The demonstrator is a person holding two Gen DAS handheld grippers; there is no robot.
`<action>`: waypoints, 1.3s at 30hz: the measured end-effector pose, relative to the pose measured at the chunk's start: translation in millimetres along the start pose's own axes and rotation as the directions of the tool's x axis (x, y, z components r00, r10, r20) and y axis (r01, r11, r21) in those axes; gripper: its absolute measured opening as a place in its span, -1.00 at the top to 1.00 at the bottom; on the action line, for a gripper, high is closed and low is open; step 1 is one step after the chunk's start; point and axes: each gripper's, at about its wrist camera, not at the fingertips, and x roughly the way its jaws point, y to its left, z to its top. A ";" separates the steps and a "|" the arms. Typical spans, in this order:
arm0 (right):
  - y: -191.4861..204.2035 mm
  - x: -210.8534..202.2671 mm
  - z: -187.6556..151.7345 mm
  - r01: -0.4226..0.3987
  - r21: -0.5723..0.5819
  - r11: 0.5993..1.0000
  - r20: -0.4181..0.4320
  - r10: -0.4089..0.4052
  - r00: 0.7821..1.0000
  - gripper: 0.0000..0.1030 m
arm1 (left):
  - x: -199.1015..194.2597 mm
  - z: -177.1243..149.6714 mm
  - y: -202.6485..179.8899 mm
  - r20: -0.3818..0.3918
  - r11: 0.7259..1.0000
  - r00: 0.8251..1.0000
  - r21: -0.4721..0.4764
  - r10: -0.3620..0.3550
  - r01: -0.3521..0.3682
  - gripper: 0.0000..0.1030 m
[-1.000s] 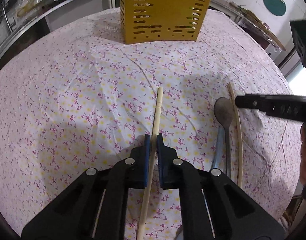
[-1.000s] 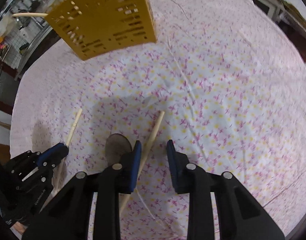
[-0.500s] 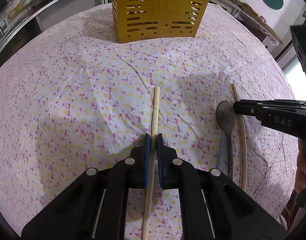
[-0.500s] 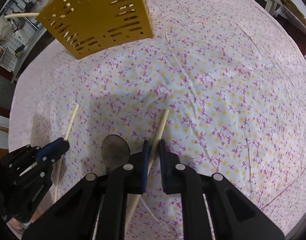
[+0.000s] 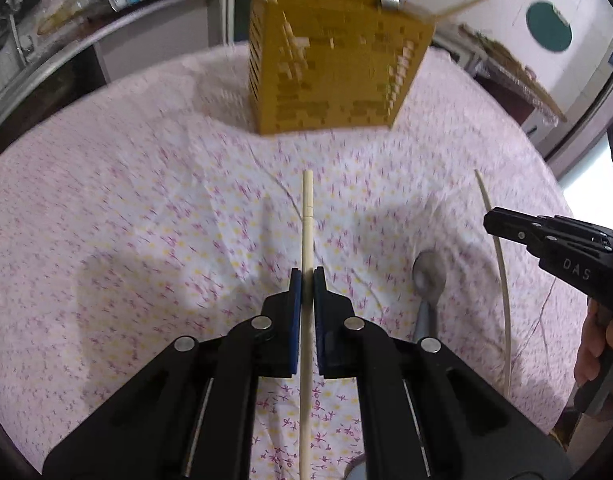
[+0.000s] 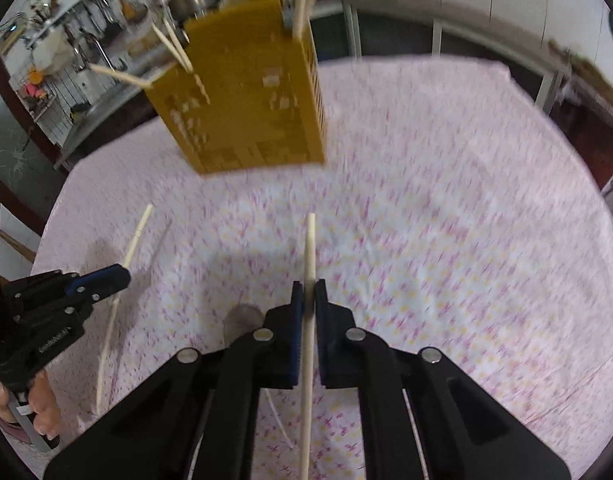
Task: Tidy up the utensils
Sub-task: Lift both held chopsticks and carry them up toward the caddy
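Observation:
My left gripper [image 5: 305, 276] is shut on a pale wooden chopstick [image 5: 307, 216] and holds it above the cloth, pointing toward the yellow slotted utensil holder [image 5: 334, 64]. My right gripper [image 6: 307, 290] is shut on a second wooden chopstick [image 6: 310, 244], also lifted and pointing at the holder [image 6: 246, 104]. The holder has several chopsticks and a metal utensil standing in it. A metal spoon [image 5: 428, 280] lies on the cloth between the grippers; its bowl [image 6: 240, 316] shows in the right wrist view. The right gripper [image 5: 546, 236] and its chopstick [image 5: 500, 272] show in the left wrist view.
A round table under a pink floral cloth [image 5: 146, 208] carries everything. The left gripper [image 6: 66, 296] and its chopstick [image 6: 134, 240] show at the left of the right wrist view. Kitchen counters and racks [image 6: 66, 52] stand behind the table. A white cord [image 6: 276, 420] lies under the right gripper.
The right gripper closed on its chopstick and lifted it off the cloth. Both grippers rose and tilted up, so the holder now looms closer. The spoon stayed on the cloth.

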 end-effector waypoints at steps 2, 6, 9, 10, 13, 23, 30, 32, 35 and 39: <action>0.5 -13.1 2.7 -0.017 -0.012 1.000 0.063 0.018 0.998 0.88 | -13.2 3.4 -1.4 0.058 1.000 0.998 -0.014 -0.001 0.001 0.91; 15.3 -37.7 13.8 -0.012 -0.045 0.999 0.186 0.021 0.982 0.88 | -37.6 8.4 -1.9 0.172 0.999 0.985 -0.033 -0.003 0.009 0.91; 16.9 -56.8 22.0 -0.022 -0.054 0.998 0.287 0.036 0.957 0.88 | -56.1 15.4 -3.7 0.283 0.998 0.959 -0.040 -0.025 0.038 0.91; 19.8 -58.2 28.4 -0.020 -0.058 0.998 0.321 0.037 0.946 0.88 | -63.6 17.7 -4.8 0.325 0.998 0.945 -0.037 -0.037 0.052 0.91; 24.6 -69.3 37.4 -0.015 -0.067 0.998 0.397 0.040 0.917 0.88 | -81.1 24.1 -11.5 0.428 0.998 0.903 -0.026 -0.048 0.065 0.91; 36.9 -91.4 87.0 -0.030 -0.058 0.998 0.584 0.058 0.810 0.88 | -109.1 63.8 -22.6 0.661 0.991 0.742 0.018 -0.109 0.130 0.91; 46.6 -98.6 119.9 -0.025 -0.084 0.996 0.693 0.076 0.717 0.88 | -118.4 101.5 -18.3 0.731 0.992 0.681 -0.045 -0.050 0.121 0.91; 49.3 -98.9 127.1 -0.014 -0.077 0.997 0.736 0.066 0.674 0.88 | -121.5 112.1 -20.2 0.766 0.991 0.641 -0.045 -0.045 0.123 0.91; 57.0 -97.8 136.9 0.016 -0.087 0.996 0.774 0.058 0.630 0.88 | -119.8 125.6 -28.0 0.806 0.996 0.591 -0.021 -0.037 0.091 0.91; 65.8 -95.0 144.3 0.068 -0.106 0.992 0.823 0.049 0.566 0.88 | -114.3 139.0 -37.1 0.844 1.000 0.536 -0.001 -0.007 0.013 0.91</action>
